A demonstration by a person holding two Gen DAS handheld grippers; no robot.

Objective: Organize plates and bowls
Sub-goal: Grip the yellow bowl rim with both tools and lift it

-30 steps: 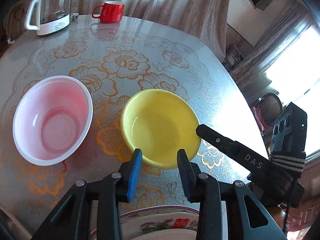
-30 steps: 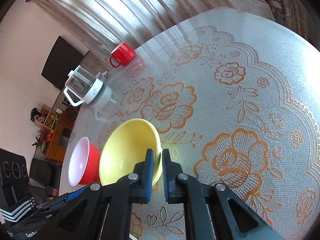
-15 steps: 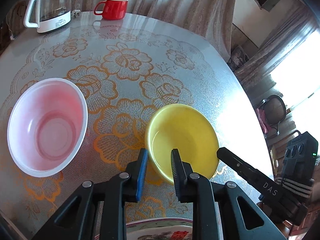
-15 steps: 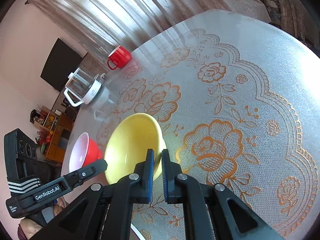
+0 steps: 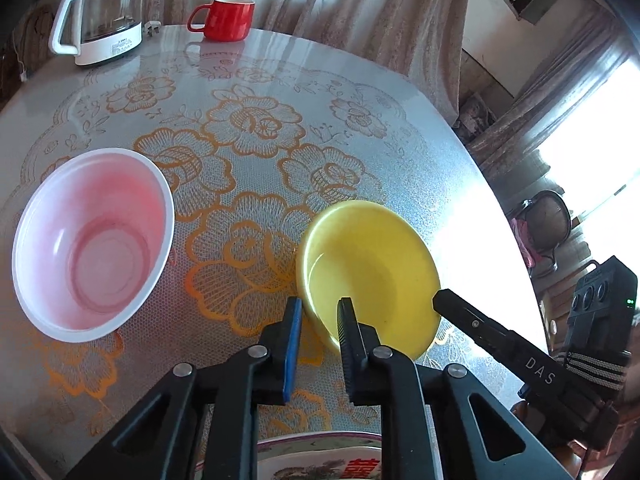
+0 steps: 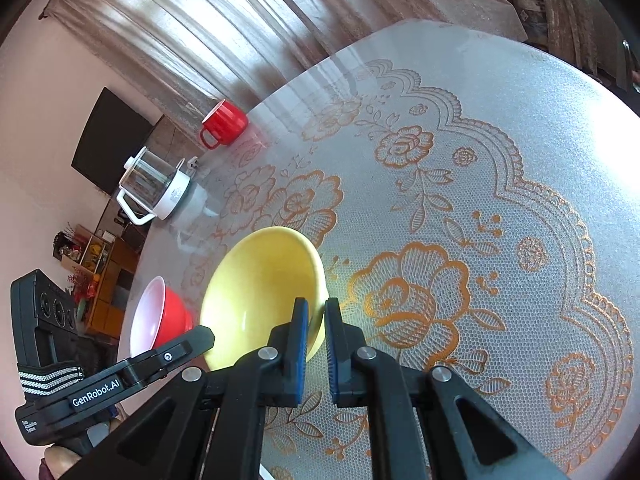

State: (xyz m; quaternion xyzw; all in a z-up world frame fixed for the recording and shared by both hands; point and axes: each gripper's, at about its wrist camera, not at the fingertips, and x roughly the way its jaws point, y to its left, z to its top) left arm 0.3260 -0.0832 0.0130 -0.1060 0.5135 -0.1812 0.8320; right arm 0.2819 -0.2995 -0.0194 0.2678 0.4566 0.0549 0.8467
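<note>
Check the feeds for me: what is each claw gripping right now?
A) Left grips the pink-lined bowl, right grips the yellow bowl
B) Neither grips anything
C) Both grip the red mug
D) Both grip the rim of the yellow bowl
D: the left claw straddles the near rim of the yellow bowl, and the right claw pinches the same bowl's rim from the other side; the pink-lined bowl sits untouched.
</note>
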